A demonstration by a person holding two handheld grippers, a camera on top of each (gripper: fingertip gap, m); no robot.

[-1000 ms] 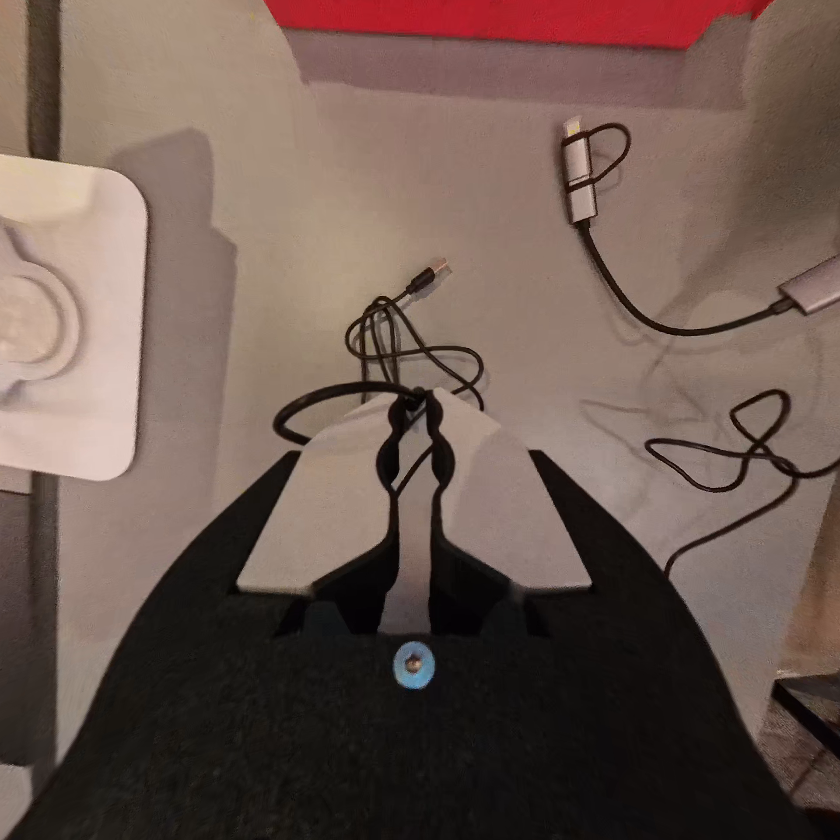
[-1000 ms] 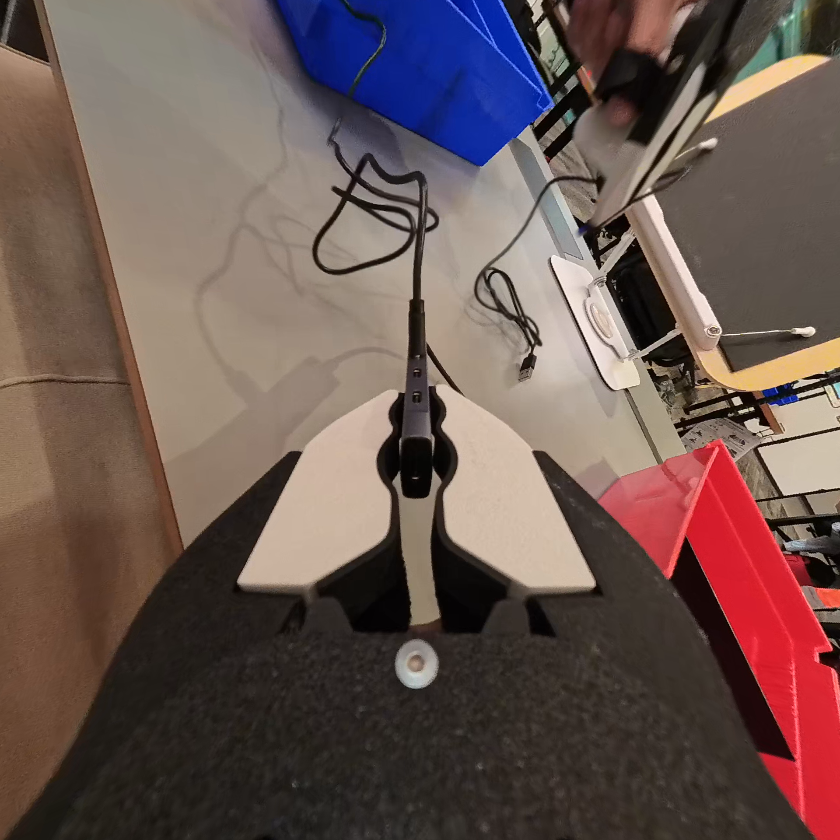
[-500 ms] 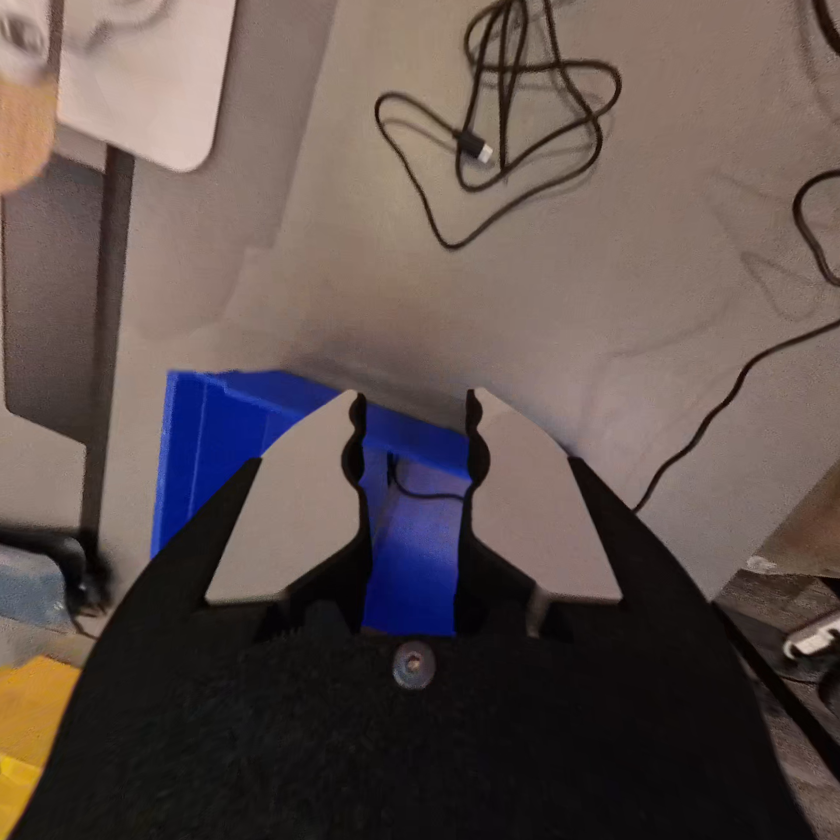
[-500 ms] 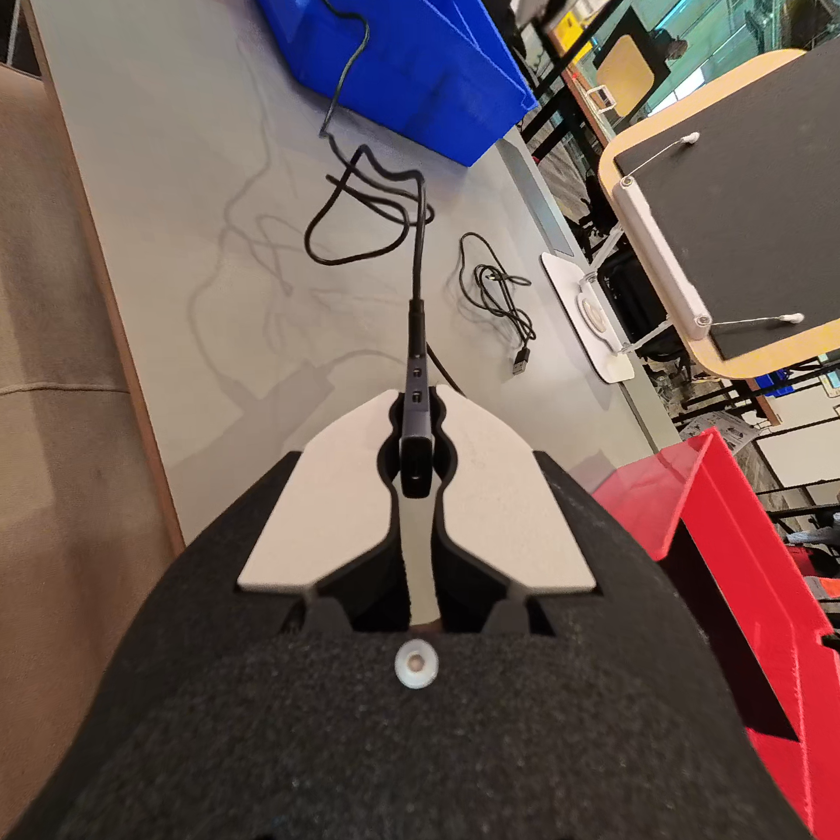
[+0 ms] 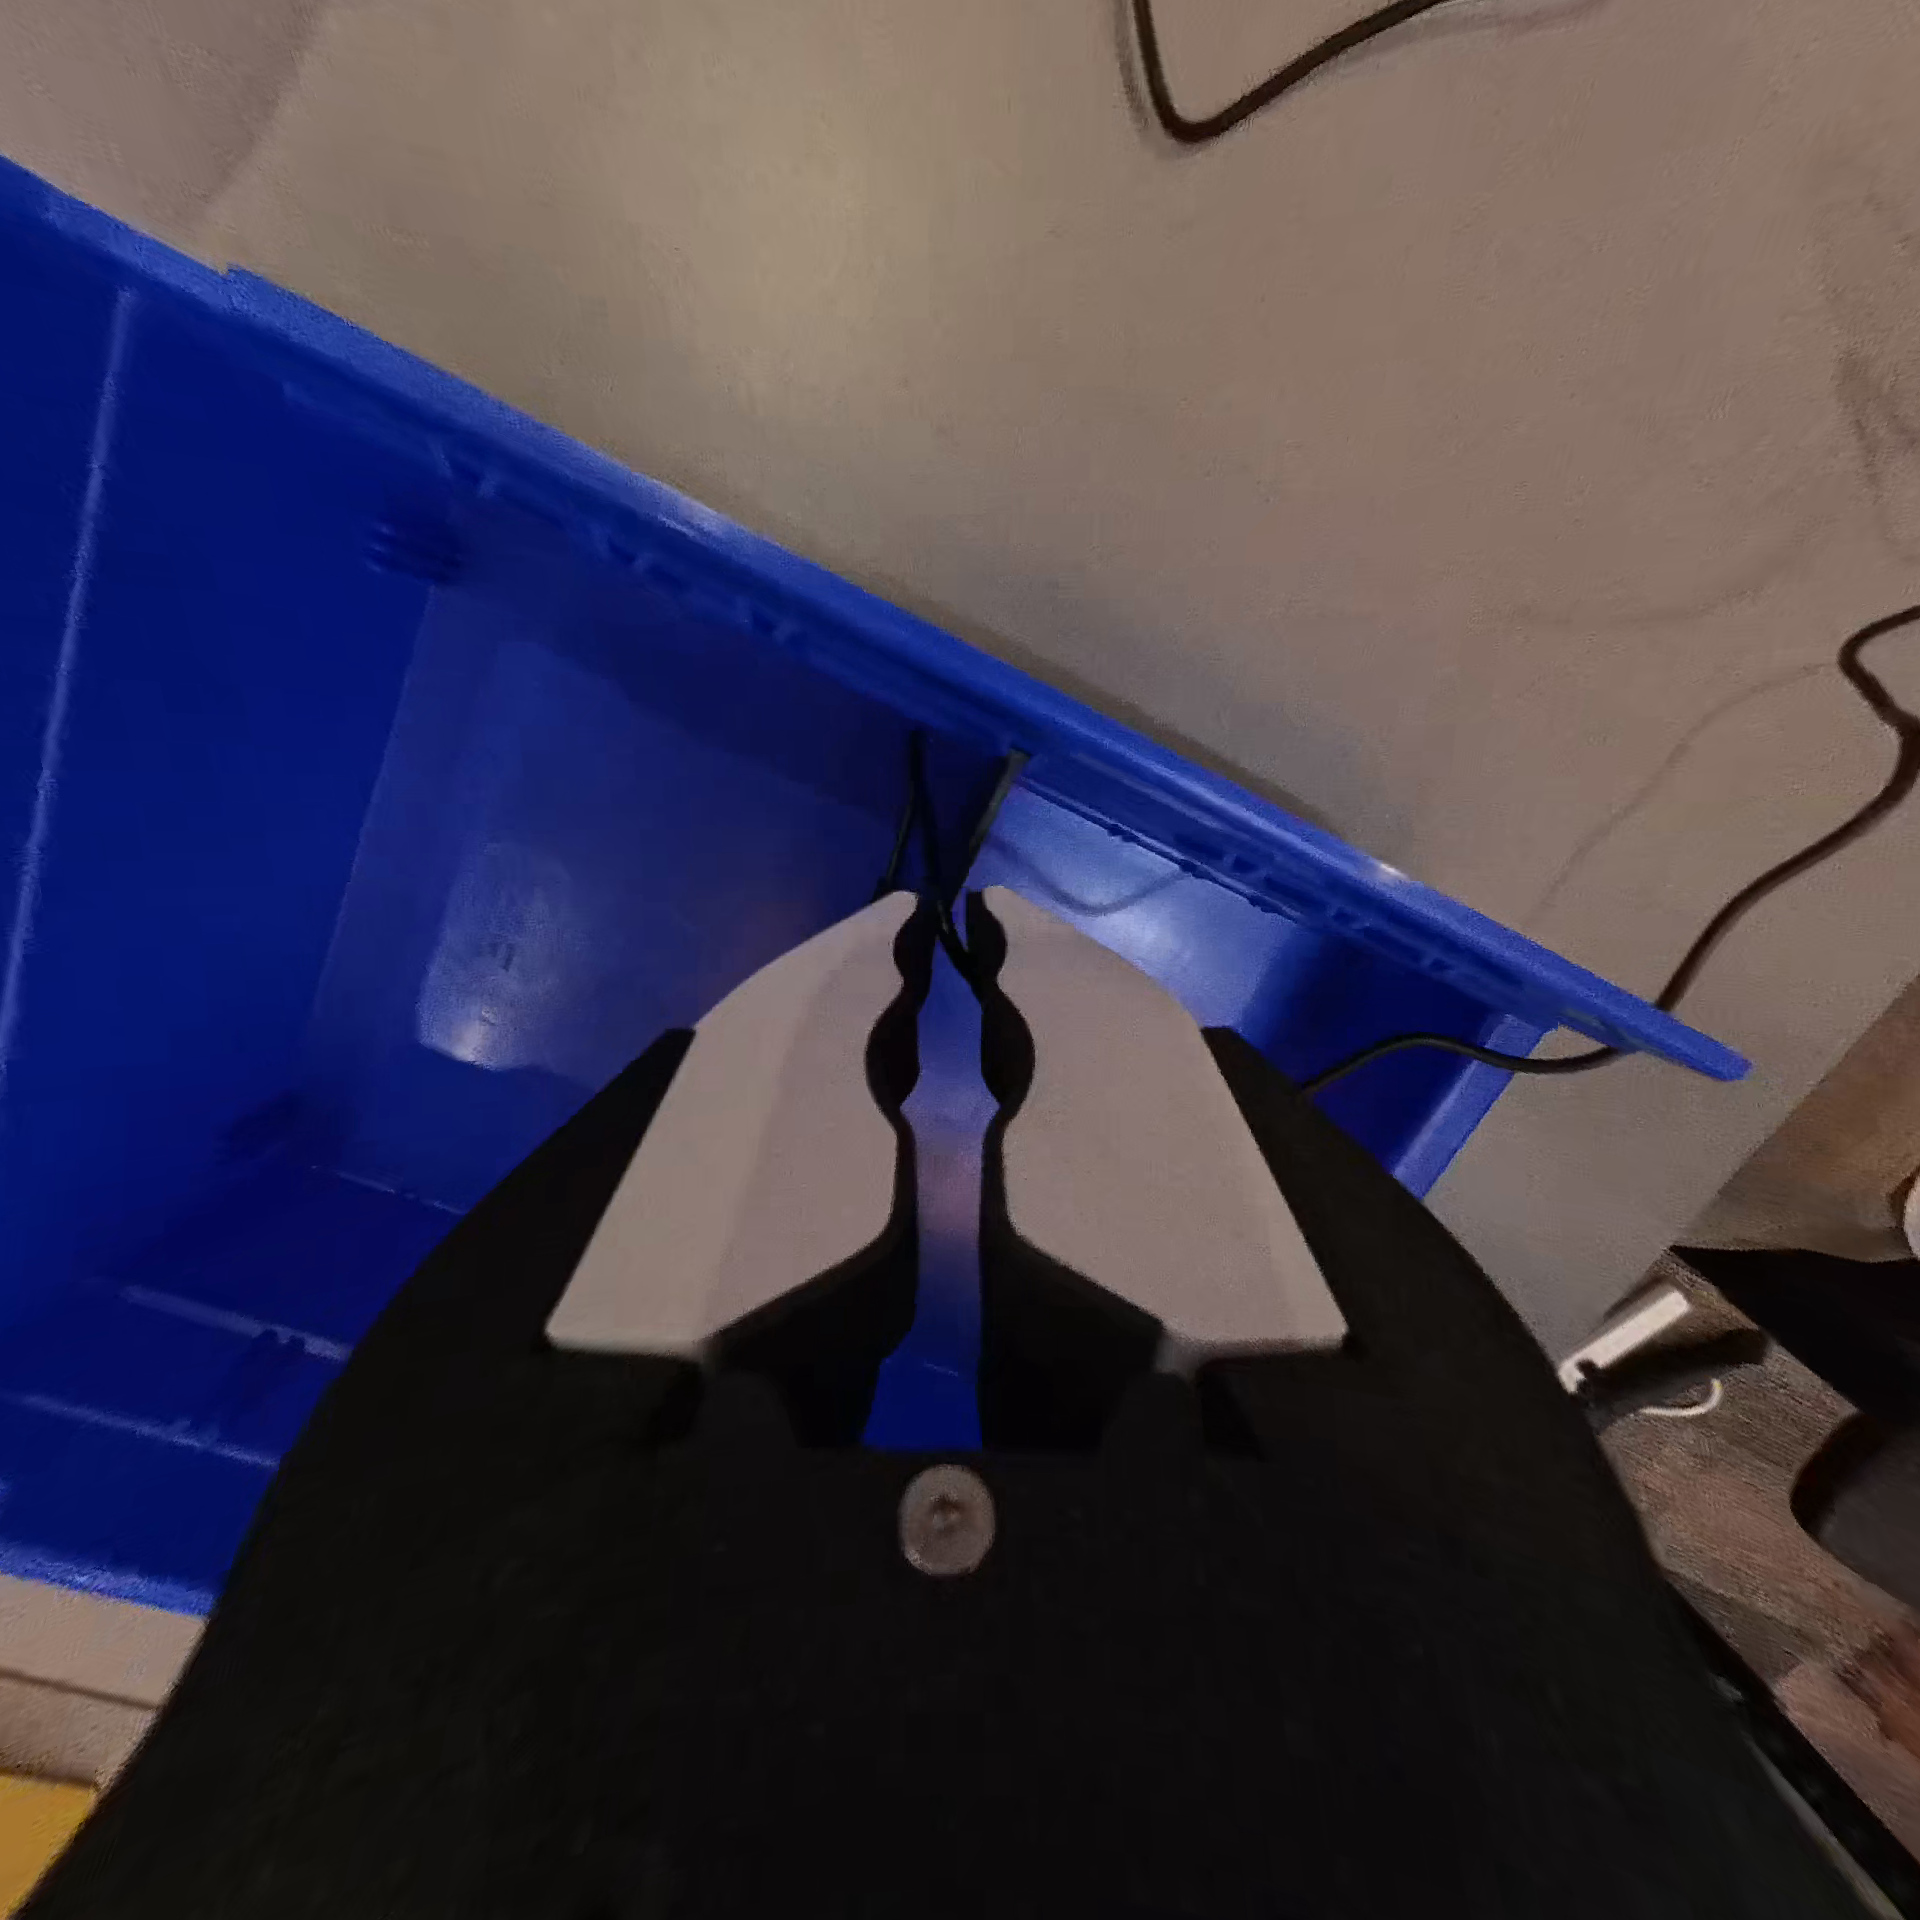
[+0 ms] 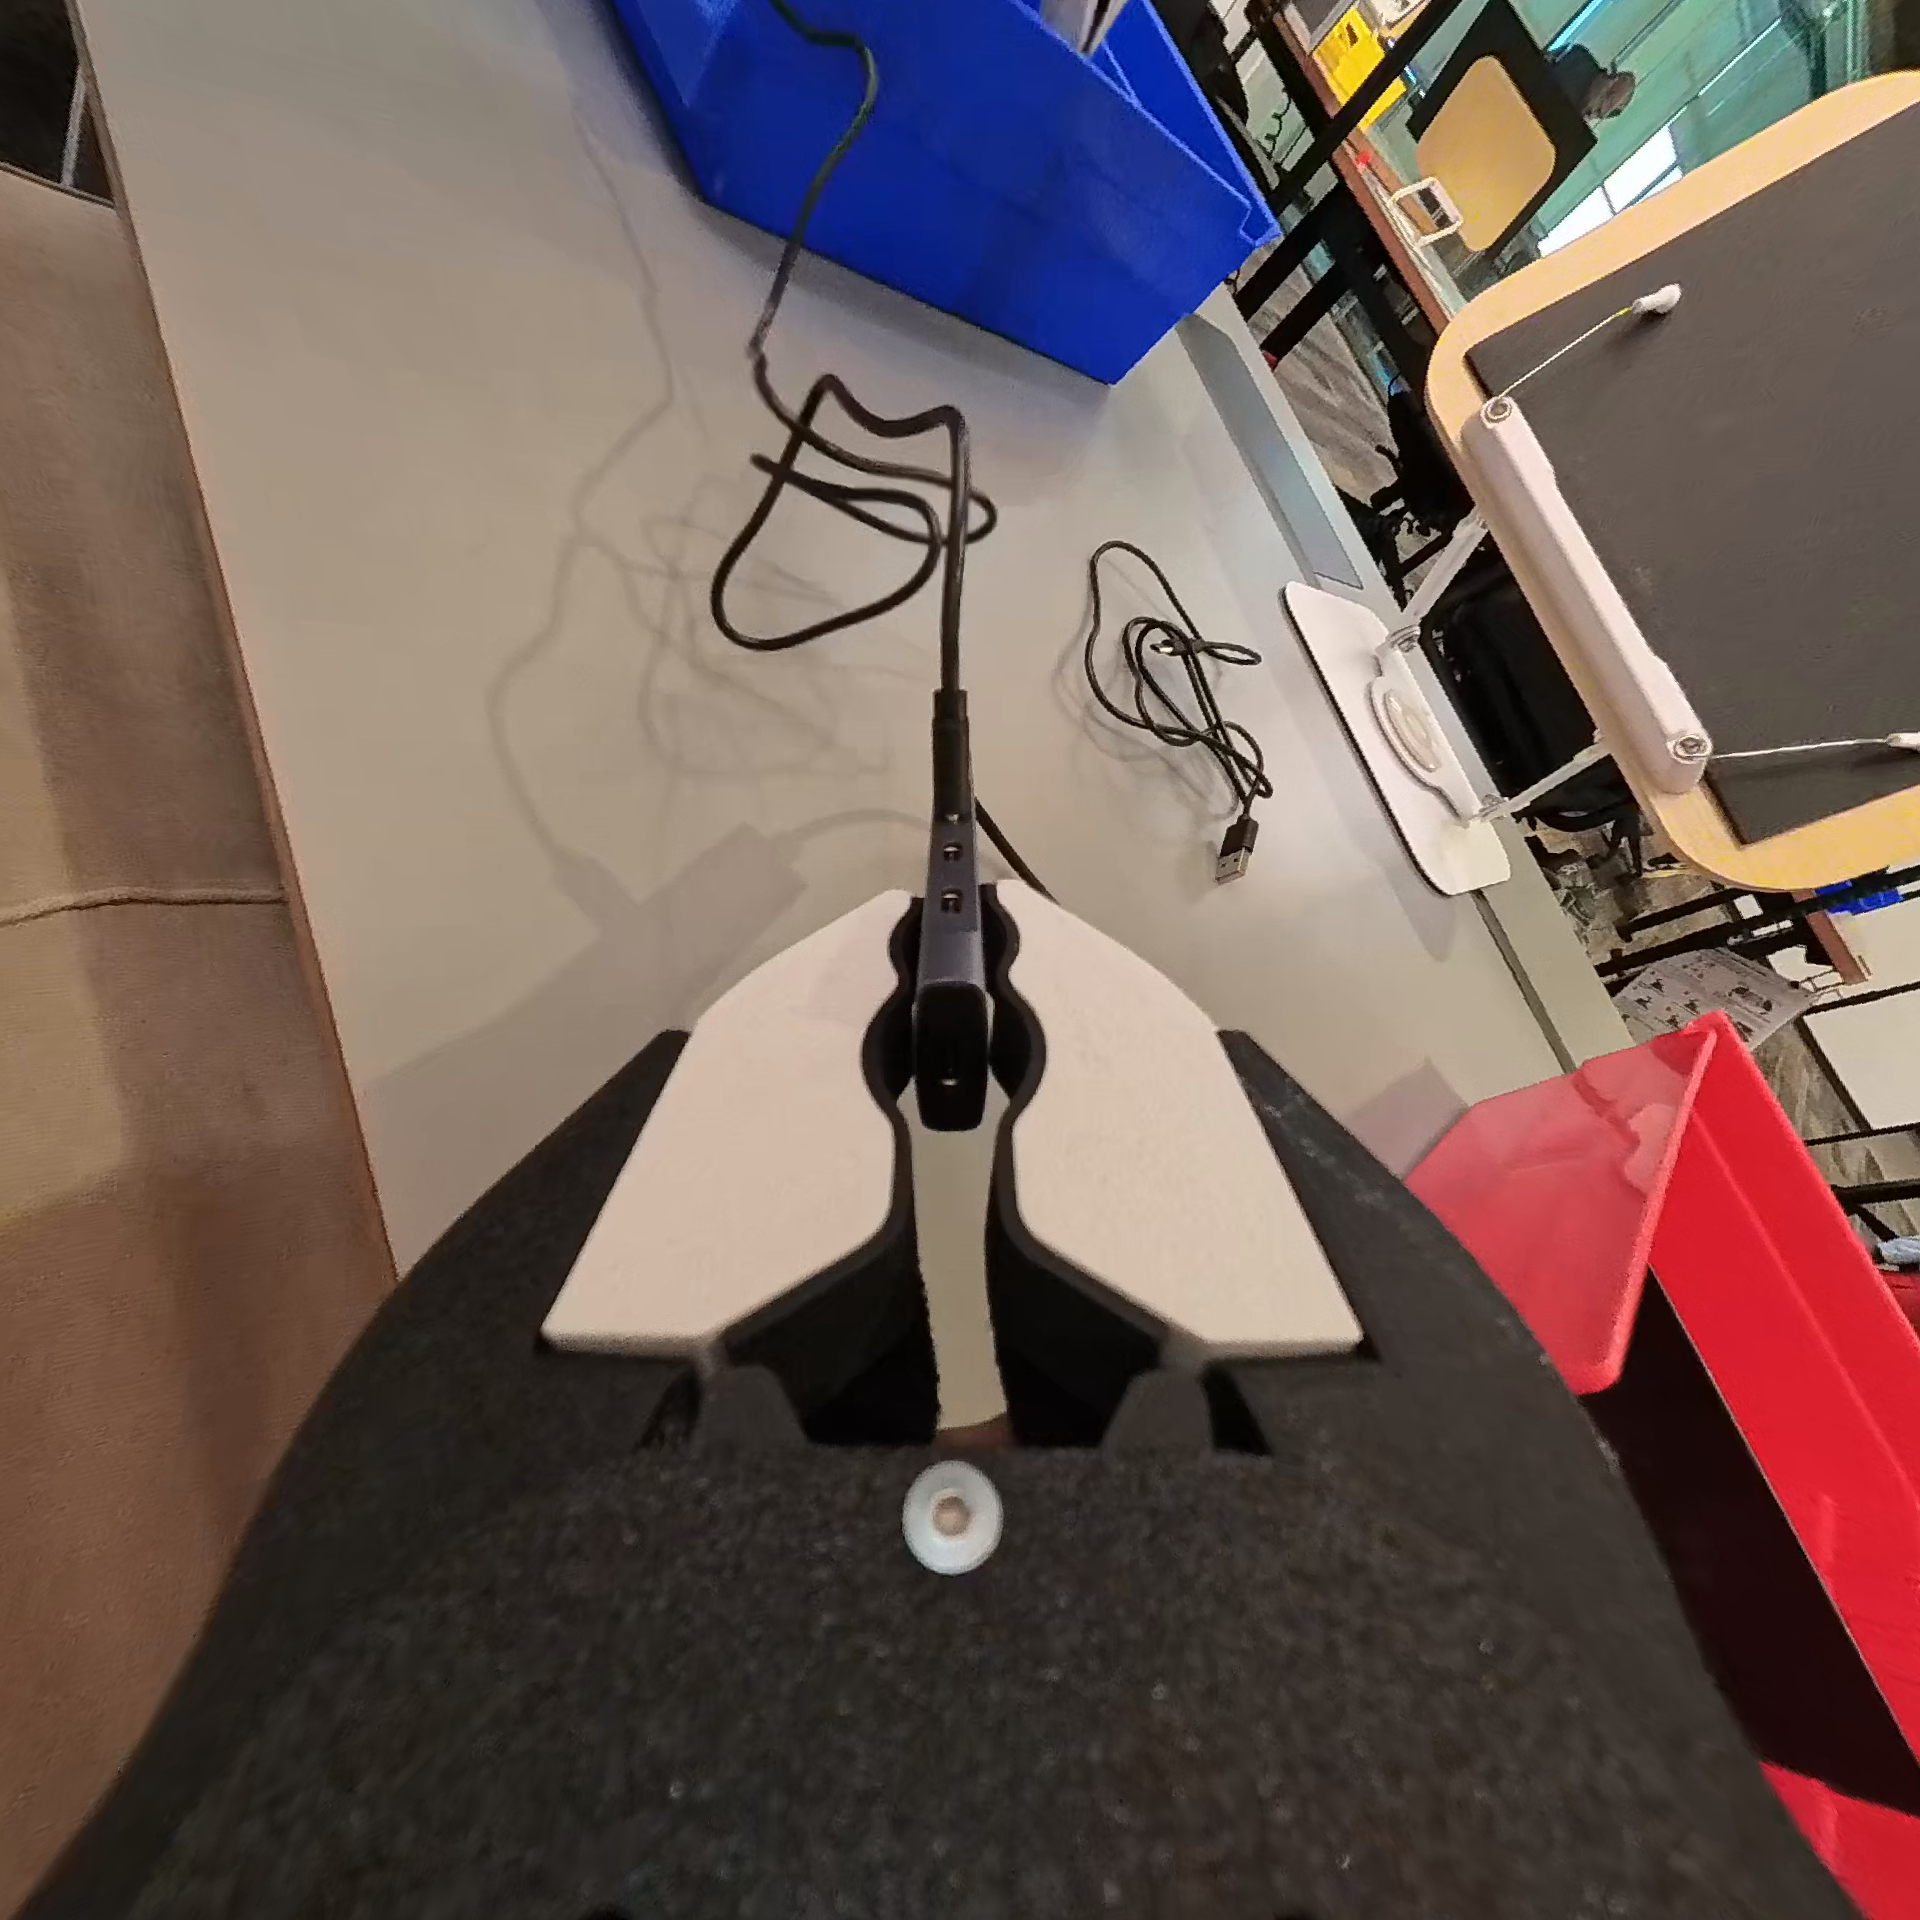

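A bright blue bin fills the nine o'clock side of the left wrist view, thin black cable crossing between pale grey fingers set in black felt. In the right wrist view, a dark grey adapter trails a black cord over the light grey table; a red bin glows at four o'clock.
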